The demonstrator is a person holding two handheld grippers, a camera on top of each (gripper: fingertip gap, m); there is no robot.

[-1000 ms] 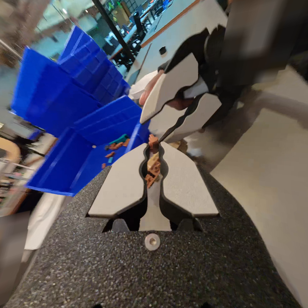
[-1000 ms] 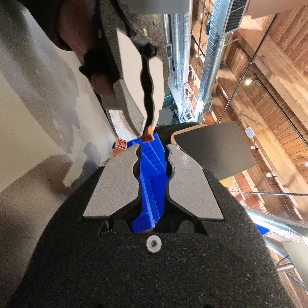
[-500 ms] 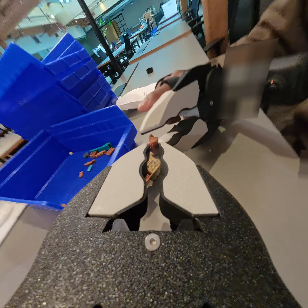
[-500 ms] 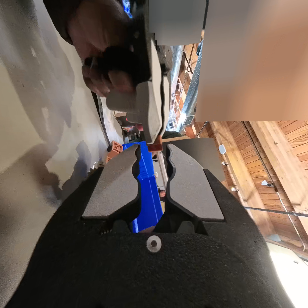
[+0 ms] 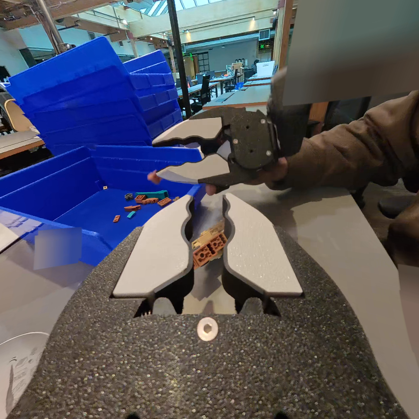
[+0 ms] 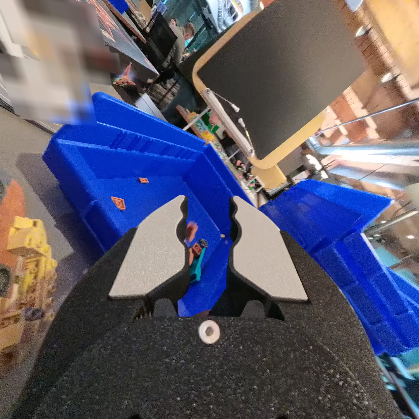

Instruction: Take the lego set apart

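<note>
A: Lying behind the tips of the left gripper (image 5: 207,199), why does the tan and brown brick build (image 5: 209,244) look unclamped?

B: The jaws stand apart with nothing at the tips. The build shows through the gap, apparently resting on the grey tabletop (image 5: 317,249). Whether a pad touches it is hard to tell.

A: And the right gripper (image 6: 208,201)?

B: Its jaws are also spread and hold nothing. It is poised over the blue bin (image 6: 136,163), ahead and to the left of the left gripper. A small reddish piece (image 6: 191,230) sits just beside one finger, blurred and unpressed.

A: What lies below it?

B: Loose brown and teal pieces (image 5: 147,199) lie on the bin floor. Stacked bins (image 5: 90,102) stand beyond.

A: What is obscured?

B: The underside of the build is hidden, and the right wrist view is smeared.
</note>
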